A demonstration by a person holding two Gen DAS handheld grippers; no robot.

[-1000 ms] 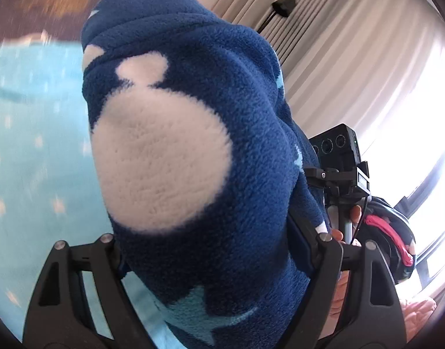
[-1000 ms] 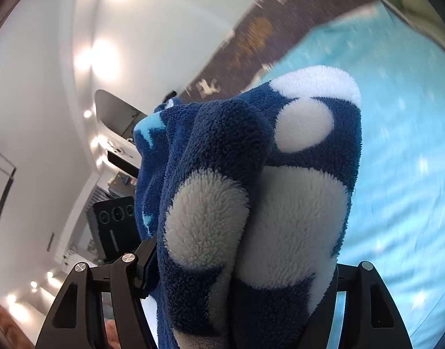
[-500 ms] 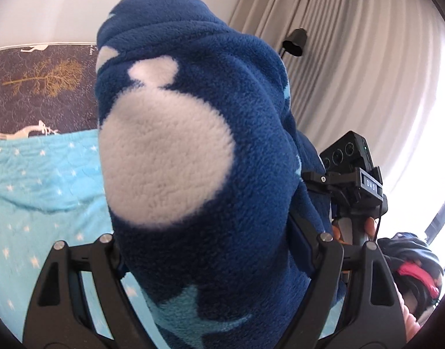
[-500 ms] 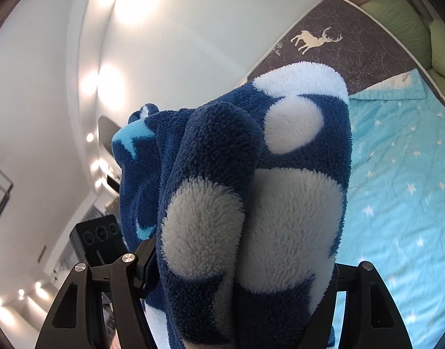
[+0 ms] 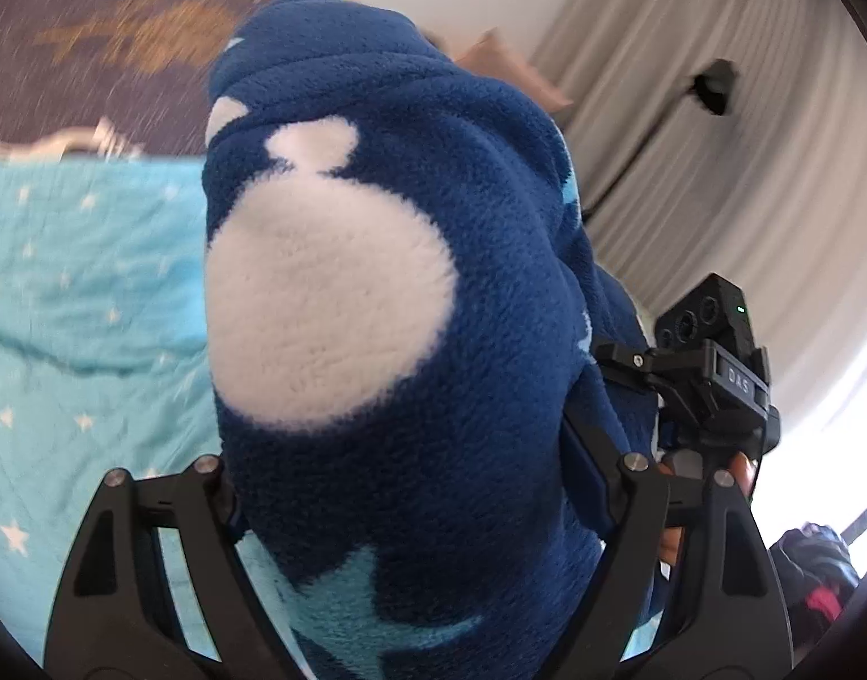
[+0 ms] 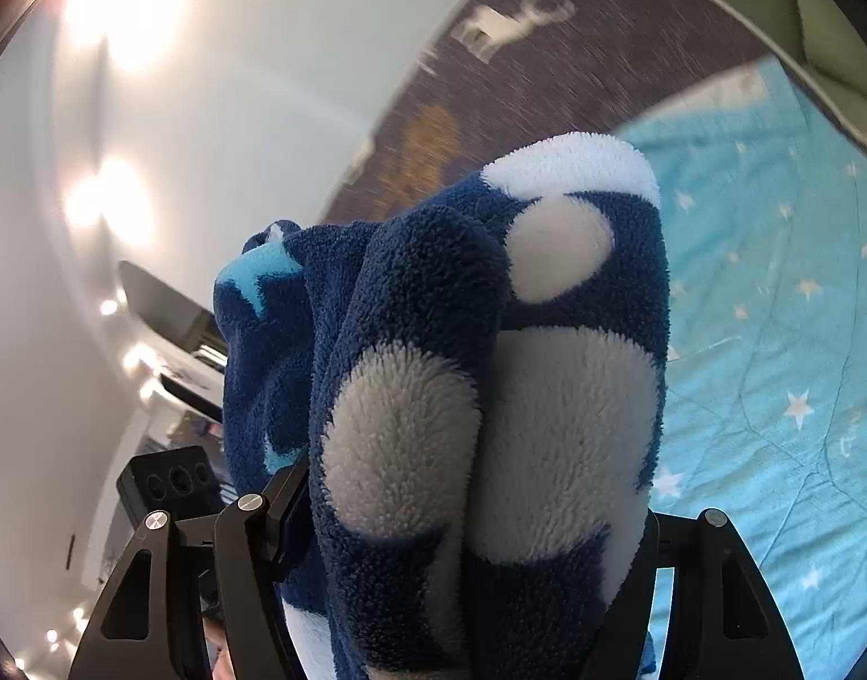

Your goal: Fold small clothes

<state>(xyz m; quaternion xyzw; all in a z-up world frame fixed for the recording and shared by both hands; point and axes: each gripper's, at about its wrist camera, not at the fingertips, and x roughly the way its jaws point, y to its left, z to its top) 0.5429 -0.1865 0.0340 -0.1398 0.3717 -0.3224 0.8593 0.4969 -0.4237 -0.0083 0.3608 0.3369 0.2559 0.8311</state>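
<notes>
STEP: you carry the navy fleece garment [image 5: 388, 340] above the turquoise bedspread [image 5: 82, 283] | GRIP: left gripper [image 5: 416, 487] and right gripper [image 6: 462, 515] each clamp a bunched end | NEXT: lower it, spread flat, likely.

The right gripper [image 6: 462, 515] jaws clamp a bunched navy fleece garment [image 6: 490, 396] above a turquoise starred bedspread [image 6: 773, 340].

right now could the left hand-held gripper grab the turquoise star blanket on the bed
Probably not: the left hand-held gripper is shut on a thick wad of blue fleece garment, filling the jaws. The blanket lies beyond.
</notes>
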